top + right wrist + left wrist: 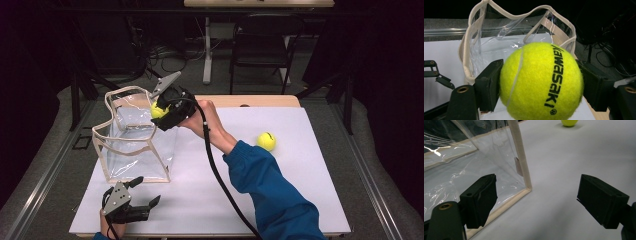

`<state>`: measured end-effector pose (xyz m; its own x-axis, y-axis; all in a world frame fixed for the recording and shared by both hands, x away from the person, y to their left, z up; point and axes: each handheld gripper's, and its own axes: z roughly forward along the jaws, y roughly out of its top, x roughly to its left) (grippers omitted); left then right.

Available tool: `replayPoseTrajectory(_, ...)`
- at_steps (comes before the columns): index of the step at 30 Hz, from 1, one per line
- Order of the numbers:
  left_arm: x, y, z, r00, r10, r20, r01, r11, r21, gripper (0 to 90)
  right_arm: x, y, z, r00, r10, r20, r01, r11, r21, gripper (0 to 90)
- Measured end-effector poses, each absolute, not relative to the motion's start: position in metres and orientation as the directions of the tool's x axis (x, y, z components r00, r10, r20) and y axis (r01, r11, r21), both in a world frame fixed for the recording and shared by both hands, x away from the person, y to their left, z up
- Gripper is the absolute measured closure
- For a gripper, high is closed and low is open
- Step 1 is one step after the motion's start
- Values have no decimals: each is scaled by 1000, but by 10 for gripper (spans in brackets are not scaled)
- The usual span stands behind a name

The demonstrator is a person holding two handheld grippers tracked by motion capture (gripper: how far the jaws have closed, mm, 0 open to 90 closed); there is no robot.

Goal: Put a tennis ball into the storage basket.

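Observation:
A clear plastic bag (132, 142) with cream trim stands open-topped on the white sheet at the left. My right gripper (161, 111) is shut on a yellow tennis ball (159, 110) and holds it in the air at the bag's right rim. In the right gripper view the ball (541, 81) sits between both jaws with the bag's mouth (521, 32) just behind it. A second tennis ball (266, 141) lies on the sheet to the right. My left gripper (146, 191) rests open near the front edge, by the bag's near corner (527, 187), holding nothing.
A white sheet (280, 200) covers the wooden table (260, 101). A black cable (220, 180) trails from the right gripper across the sheet. Behind the table stand a dark chair (260, 42) and a white table leg (206, 50). The second ball (569, 122) shows far off in the left gripper view.

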<state>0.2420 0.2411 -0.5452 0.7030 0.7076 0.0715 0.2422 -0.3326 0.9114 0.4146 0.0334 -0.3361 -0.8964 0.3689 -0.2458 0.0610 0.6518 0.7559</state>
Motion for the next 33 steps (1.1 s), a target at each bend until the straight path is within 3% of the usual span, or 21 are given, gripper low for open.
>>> replayPoseTrajectory(33, 241, 242, -545, 702, 709, 68, 243, -327, 913, 161, 418, 53, -334, -894, 372, -248, 36, 614, 789, 258)
